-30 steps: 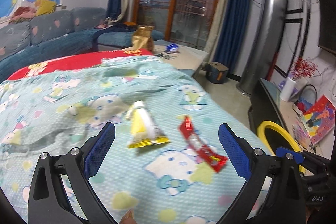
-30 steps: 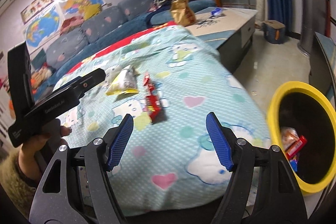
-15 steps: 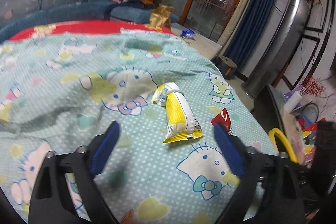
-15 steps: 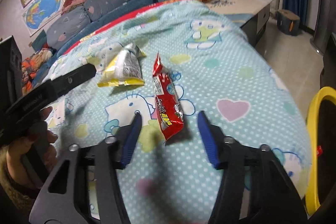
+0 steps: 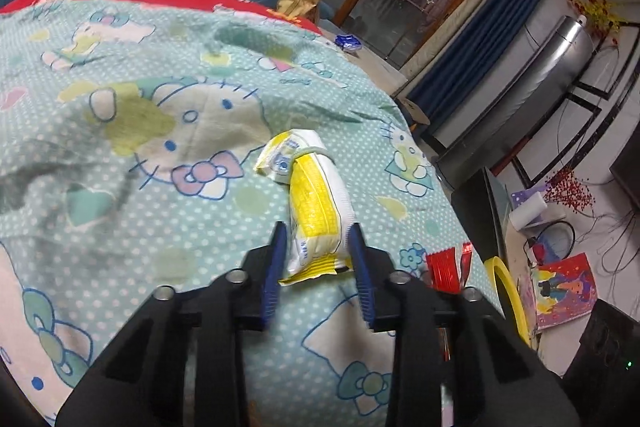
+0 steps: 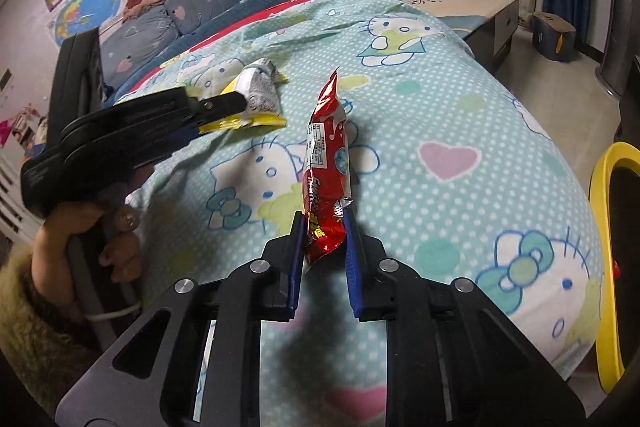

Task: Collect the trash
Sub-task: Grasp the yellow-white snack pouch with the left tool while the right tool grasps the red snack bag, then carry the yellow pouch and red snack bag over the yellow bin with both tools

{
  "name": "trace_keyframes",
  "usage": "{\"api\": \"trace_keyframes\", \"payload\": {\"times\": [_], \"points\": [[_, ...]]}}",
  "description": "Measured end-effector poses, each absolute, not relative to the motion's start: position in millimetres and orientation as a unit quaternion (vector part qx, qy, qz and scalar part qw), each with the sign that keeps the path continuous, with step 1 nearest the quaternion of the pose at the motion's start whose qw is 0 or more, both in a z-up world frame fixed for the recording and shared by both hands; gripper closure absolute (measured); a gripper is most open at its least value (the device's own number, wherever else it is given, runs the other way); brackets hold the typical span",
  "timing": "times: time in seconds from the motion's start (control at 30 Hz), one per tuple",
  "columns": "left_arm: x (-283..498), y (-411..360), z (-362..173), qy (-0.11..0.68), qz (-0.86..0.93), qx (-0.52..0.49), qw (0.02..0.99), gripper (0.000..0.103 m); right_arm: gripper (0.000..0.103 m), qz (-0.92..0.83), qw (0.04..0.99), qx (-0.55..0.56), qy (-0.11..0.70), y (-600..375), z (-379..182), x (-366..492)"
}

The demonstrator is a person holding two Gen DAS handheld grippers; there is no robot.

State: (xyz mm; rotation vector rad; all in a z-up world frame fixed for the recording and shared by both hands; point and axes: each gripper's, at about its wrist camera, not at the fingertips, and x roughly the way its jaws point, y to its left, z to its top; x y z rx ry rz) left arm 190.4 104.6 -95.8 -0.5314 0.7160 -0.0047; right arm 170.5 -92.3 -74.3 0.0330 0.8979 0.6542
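The bed (image 6: 460, 99), covered with a light green cartoon blanket, carries both pieces of trash, and the yellow bin (image 6: 608, 227) stands on the floor past its right edge, so it is nearer to the right hand than to the left.

The yellow and white wrapper (image 5: 316, 203) lies straight ahead of the left gripper (image 5: 318, 259). Its long axis runs away from the camera, in line with the jaws, and its near end is between the two blue pads. The jaws are closing, and the pads seem to touch the sides of the wrapper, though I cannot say the grip is firm.

The red wrapper (image 6: 326, 163) lies the same way before the right gripper (image 6: 324, 239): long axis pointing away, the near end between the pads, which are also closing and appear to press it lightly. In my judgement, the coming move is a lift and then a carry to the right, toward the bin.

Compared with one second ago, both pairs of jaws were wide open and well above the blanket, with the wrappers far ahead of them. Now both grippers are lower and closer, and each wrapper sits inside its narrow jaws.
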Motion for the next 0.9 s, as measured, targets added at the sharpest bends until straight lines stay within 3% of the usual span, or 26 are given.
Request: {"api": "trace_keyframes", "payload": {"times": [0.07,0.27,0.9], "points": [[189.8,96.0,-89.7,0.341,-0.006,-0.237,0.909,0.089,0.090,0.310,0.851,0.013,0.423,-94.0,-73.1,165.4],[179.1,76.5,-74.3,0.329,-0.020,-0.192,0.925,0.095,0.090,0.311,0.857,0.014,0.411,-100.3,-66.5,155.8],[153.4,20.5,-29.9,0.292,-0.094,-0.151,0.940,0.095,0.090,0.254,0.890,0.054,0.375,-166.6,-37.1,163.4]]}}
